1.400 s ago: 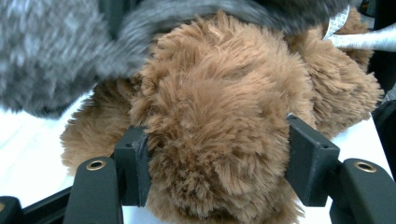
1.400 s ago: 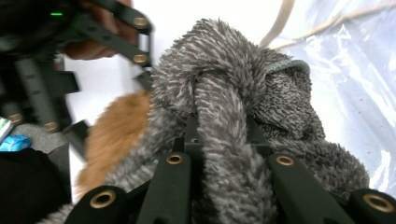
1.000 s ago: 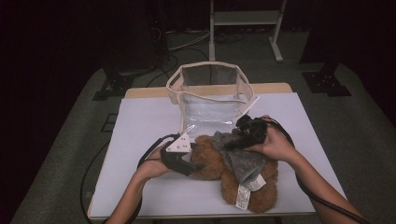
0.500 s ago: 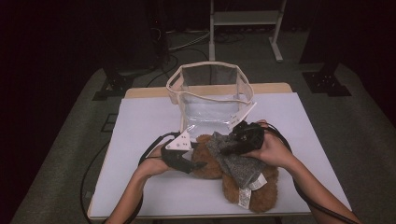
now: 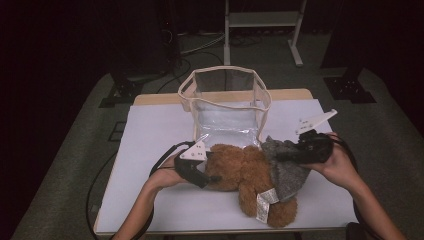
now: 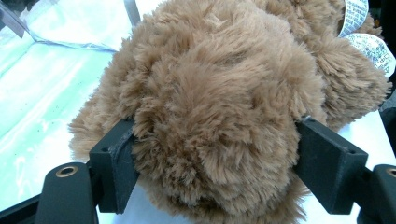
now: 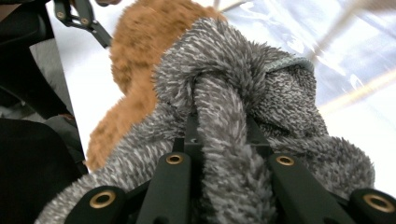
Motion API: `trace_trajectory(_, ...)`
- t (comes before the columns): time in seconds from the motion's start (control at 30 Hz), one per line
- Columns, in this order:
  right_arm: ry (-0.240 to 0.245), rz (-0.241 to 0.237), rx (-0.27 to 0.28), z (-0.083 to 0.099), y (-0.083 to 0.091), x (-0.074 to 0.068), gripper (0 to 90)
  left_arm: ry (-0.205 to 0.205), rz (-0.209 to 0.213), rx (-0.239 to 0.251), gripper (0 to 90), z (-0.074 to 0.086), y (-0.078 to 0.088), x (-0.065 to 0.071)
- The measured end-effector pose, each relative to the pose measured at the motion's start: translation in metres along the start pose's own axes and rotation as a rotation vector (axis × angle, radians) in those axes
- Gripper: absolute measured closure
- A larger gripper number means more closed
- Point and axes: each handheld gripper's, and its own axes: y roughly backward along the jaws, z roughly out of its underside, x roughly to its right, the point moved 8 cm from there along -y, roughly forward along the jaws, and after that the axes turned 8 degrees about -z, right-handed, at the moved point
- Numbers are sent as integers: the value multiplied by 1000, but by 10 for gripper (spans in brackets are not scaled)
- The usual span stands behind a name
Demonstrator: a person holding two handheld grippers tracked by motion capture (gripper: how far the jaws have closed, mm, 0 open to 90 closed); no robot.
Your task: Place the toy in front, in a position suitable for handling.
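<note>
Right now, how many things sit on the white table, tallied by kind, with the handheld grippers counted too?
Brown plush teddy bear: 1
Grey fuzzy cloth garment: 1
Clear plastic bag with cream trim: 1
Handheld grippers, left gripper and right gripper: 2
Total: 5

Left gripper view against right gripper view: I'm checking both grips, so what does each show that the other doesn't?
Left gripper view: the left tool has its jaws at either side of the brown plush bear, with white printed tags beyond. Right gripper view: the right tool is shut on a fold of fuzzy grey cloth. Both share the bear, the white table and the clear plastic bag.
</note>
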Motion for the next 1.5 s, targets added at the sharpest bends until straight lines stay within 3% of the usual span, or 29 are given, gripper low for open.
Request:
trace_trajectory(0.1, -54, -12, 48, 18, 11, 6, 765, -5, 4, -3, 219, 0, 1, 0)
trace_trajectory(0.3, -98, -22, 103, 36, 20, 9, 765, -14, 10, -1, 199, 0, 4, -1)
trace_trajectory(0.43, -95, -29, 105, 41, 21, 7, 765, -7, 13, 32, 106, -7, 5, -3)
trace_trajectory(0.57, -104, -29, 103, 46, 23, 7, 764, -21, 29, 19, 47, -11, -6, -4)
trace_trajectory(0.77, -117, -38, 105, 55, 24, 8, 762, -19, 56, 7, 24, -14, -22, -5)
trace_trajectory(0.83, -125, -47, 107, 55, 20, 8, 762, -33, 59, -2, 56, -13, -23, -3)
trace_trajectory(0.93, -131, -58, 114, 55, 15, 10, 762, -64, 24, -25, 222, -12, -17, -5)
trace_trajectory(1.03, -122, -58, 126, 50, 12, 11, 762, -73, -4, -31, 307, -14, -11, -6)
trace_trajectory(1.17, -105, -62, 141, 38, 5, 11, 762, -86, -36, -53, 327, -14, 1, -7)
trace_trajectory(1.33, -65, -88, 139, 16, -15, 8, 761, -87, -82, -81, 333, -8, 30, -12)
trace_trajectory(1.5, -28, -136, 111, 2, -47, -1, 759, -86, -96, -140, 333, 16, 52, -9)
